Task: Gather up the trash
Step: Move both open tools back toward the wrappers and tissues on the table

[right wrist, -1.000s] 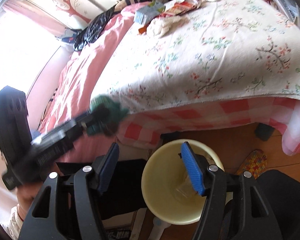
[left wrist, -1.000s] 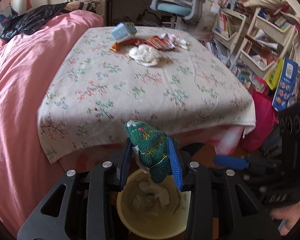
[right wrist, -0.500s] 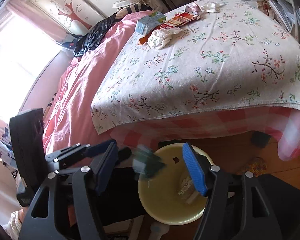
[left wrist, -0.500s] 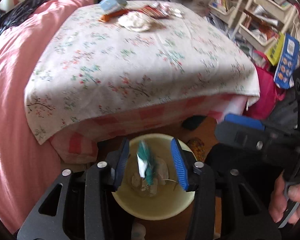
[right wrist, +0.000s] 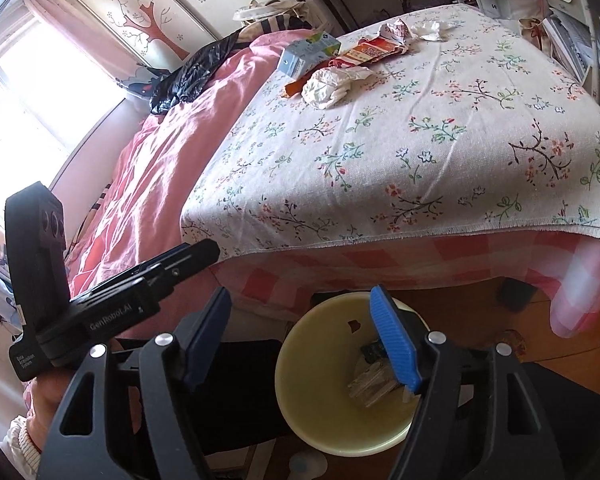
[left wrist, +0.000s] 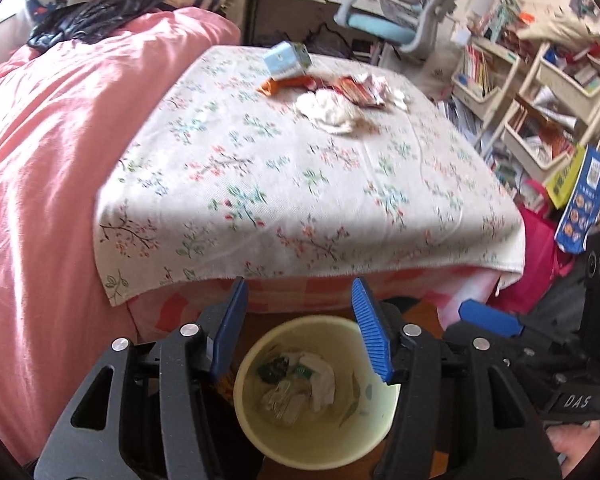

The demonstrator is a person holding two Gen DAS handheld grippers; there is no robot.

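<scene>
So far, part of the collecting can be judged done: a green wrapper (left wrist: 274, 369) and crumpled white papers (left wrist: 318, 376) are seen lying at the bottom of the pale yellow bin (left wrist: 260, 428), which stands on the floor at the near edge of the bed. The left claw (left wrist: 304, 330) is held just above the bin's mouth; its jaws are opening and nothing is seen between them. The right claw (right wrist: 306, 338) is held beside it, over the bin's left rim, its jaws likewise opening and empty. What is left lies well apart from the bin, at the far end of the flowered cloth (left wrist: 300, 184) spread on the bed: a blue carton (left wrist: 286, 60), an orange packet (left wrist: 284, 84), a red wrapper (left wrist: 356, 90), a wad of white paper (left wrist: 328, 110) and a smaller crumpled scrap (right wrist: 430, 31). Roughly half the work is judged to remain, with each piece yet to be fetched.
</scene>
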